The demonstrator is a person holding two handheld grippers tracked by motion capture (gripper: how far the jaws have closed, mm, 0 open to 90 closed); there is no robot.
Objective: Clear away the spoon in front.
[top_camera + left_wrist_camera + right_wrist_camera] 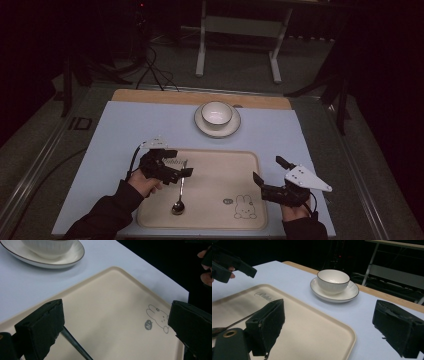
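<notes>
Spoon (179, 192) lies flat on the beige tray (215, 165), left of tray centre, bowl end toward the person, handle pointing toward the far rim. Left gripper (176, 169) hovers over the tray's left part above the spoon handle, jaws spread wide, gripping nothing; handle shows below its jaw in the left gripper view. Right gripper (267, 172) sits at the tray's right edge, jaws apart, empty. Bowl (216, 112) on saucer (217, 128) stands beyond the tray's far rim.

One spoon (179, 192); one tray (220, 170); one bowl (216, 113)
</notes>
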